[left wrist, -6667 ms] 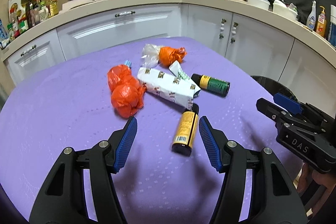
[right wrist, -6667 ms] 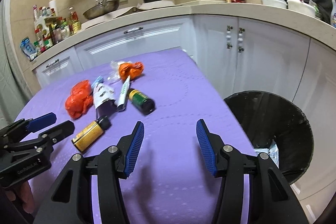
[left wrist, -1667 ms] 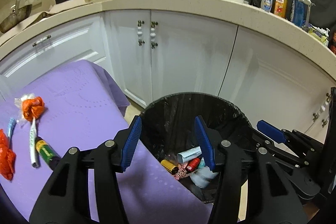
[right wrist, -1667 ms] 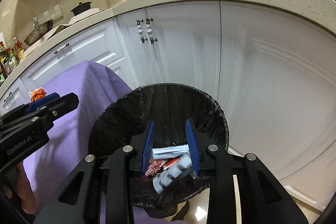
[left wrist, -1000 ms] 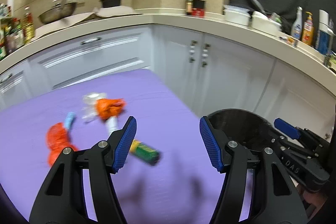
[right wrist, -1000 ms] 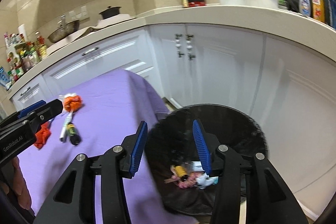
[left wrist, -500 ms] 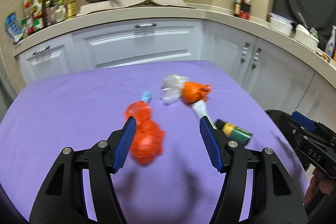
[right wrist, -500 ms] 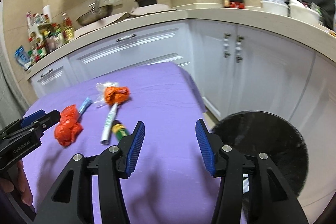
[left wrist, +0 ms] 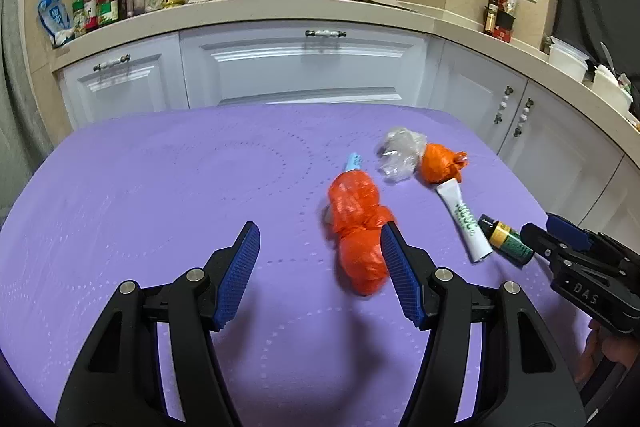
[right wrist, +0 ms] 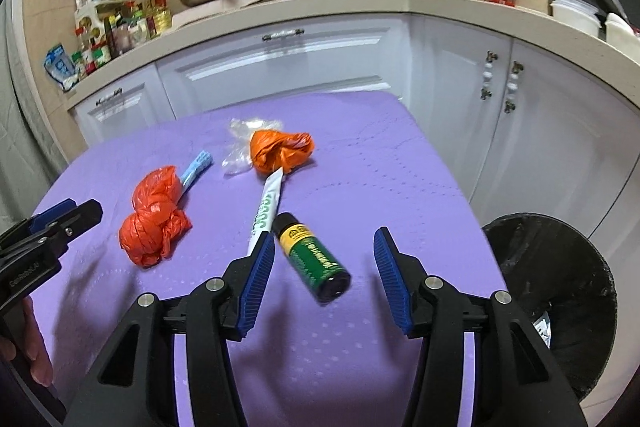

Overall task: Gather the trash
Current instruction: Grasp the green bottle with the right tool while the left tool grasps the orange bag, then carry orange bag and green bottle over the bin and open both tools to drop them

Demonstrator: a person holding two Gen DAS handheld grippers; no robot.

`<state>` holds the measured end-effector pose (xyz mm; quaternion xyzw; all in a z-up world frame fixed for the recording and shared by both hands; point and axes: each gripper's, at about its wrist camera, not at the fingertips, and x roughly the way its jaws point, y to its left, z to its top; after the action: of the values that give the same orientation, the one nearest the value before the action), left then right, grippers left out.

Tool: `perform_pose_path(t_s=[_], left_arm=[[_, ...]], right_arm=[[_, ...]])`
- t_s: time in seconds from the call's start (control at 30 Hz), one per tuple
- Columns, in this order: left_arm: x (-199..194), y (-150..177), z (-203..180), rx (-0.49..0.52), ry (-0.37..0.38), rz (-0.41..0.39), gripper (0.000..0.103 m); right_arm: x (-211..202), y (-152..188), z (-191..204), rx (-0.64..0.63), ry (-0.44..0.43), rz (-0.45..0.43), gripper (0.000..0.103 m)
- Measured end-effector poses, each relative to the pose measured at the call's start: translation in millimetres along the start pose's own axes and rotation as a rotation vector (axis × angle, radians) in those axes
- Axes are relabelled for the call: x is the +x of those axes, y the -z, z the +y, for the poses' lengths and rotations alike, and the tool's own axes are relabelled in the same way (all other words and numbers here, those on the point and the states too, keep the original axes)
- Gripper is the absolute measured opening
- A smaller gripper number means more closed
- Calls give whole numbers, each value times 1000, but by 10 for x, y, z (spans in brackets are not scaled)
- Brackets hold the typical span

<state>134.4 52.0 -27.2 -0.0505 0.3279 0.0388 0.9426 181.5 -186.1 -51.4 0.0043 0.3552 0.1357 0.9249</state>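
Both hands have swung back from the black bin [right wrist: 552,303] to the purple tabletop [left wrist: 160,187], the empty left gripper [left wrist: 320,275] gaping beside the red bag bundle [left wrist: 358,227], the right gripper [right wrist: 324,279], also empty, spread around the green bottle [right wrist: 312,259].

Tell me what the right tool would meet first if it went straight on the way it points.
Probably the small green bottle with the yellow label, lying between and just beyond the right tool's open fingers on the purple tablecloth; depth is unclear.
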Motion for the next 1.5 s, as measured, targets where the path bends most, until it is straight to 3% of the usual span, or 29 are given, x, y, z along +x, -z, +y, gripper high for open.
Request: perform_pose_path(t_s=[0.23,0.33,0.47,0.57,0.83,1.07,1.5], left_arm=[[64,12,94,-21,11,18,61],[80,26,81,-16,23,21,68],[115,22,33,-8,41,30,68],[161,12,-15,-12,67,46,68],[342,19,-238,27,71,81,67],[494,58,-336,56,65,119,40],[372,77,-295,66,57,64,33]], right_arm=[[269,-17,10,1,-10,89,51],[370,-2,-12,11,-13,131,51],[360,-2,9,0,-8,132,42],[330,6,1,7,-14,120,28],[234,11,-47,27,-14,81,25],[190,17,-87,36,-24,64,25],[121,25,-85,39,-25,30,25]])
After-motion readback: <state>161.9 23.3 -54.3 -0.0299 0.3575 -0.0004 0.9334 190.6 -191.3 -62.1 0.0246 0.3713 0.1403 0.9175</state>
